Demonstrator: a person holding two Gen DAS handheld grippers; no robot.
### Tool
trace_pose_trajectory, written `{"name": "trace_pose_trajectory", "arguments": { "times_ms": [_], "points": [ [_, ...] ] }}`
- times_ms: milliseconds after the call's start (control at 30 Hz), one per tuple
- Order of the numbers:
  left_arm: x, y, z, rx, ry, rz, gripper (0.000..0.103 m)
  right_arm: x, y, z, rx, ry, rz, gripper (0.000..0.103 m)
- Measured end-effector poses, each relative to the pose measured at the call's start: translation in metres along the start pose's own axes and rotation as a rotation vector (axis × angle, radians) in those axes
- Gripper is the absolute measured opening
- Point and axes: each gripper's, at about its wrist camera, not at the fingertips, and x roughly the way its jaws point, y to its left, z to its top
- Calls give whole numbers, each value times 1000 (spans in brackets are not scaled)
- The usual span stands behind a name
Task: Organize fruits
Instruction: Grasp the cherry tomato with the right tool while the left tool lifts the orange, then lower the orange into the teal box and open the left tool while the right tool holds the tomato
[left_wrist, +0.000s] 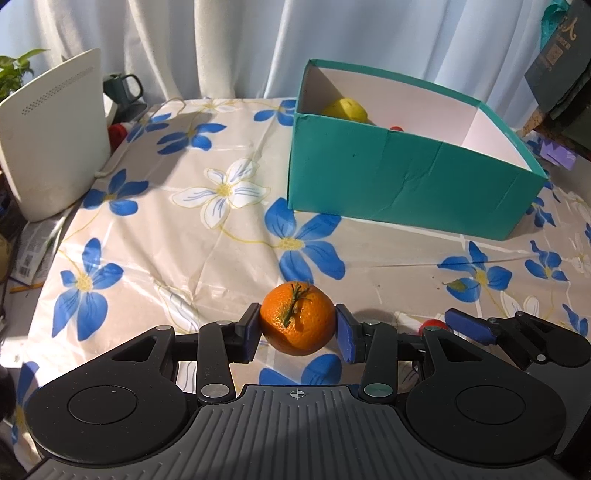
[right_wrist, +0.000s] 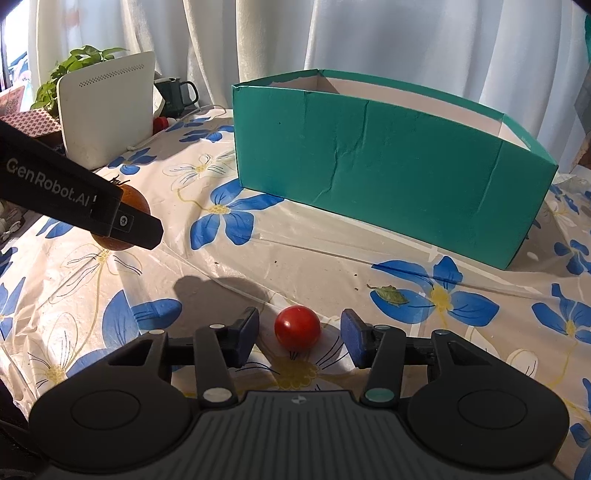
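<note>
Now left gripper (left_wrist: 297, 330) clamps the dimpled orange (left_wrist: 296, 318) — right gripper (right_wrist: 300, 338) gapes around a glossy tomato (right_wrist: 297, 327).

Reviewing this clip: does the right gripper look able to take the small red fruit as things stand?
Probably yes. The small red fruit lies on the tablecloth between the right gripper's pads, with a gap either side and nothing blocking. The left gripper, shut on the orange, is off to the side.

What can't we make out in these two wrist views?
- Teal box contents: the right wrist view shows none, its front wall blocks them. The left wrist view shows only the top of a yellow fruit and a red sliver.
- Orange: in the right wrist view, mostly behind the left tongs.
- Small red fruit: in the left wrist view, mostly hidden by the left tongs' linkage; the right tongs straddle it, pads clear.
</note>
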Motion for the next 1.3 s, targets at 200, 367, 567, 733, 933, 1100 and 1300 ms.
{"name": "trace_pose_trajectory", "arguments": {
  "times_ms": [200, 367, 567, 733, 933, 1100, 1300],
  "points": [
    [1, -1, 2, 4, 2, 2, 46, 1, -1, -1, -1, -6, 9, 47],
    [1, -5, 2, 12, 5, -2, 46, 0, -2, -1, 0, -10, 9, 43],
    [0, -9, 1, 23, 7, -4, 46, -2, -5, -3, 3, -17, 12, 25],
    [-5, -13, 5, 42, -3, 2, 46, -5, -10, -4, 37, -19, 4, 24],
    [-12, -27, 28, 81, -52, 14, 46, -24, -31, 0, 113, -63, -56, 24],
    [-16, -43, 55, 110, -105, -2, 46, -50, -49, 9, 162, -135, -111, 24],
    [-6, -62, 91, 123, -152, 20, 46, -77, -63, 17, 208, -209, -170, 24]
  ]
}}
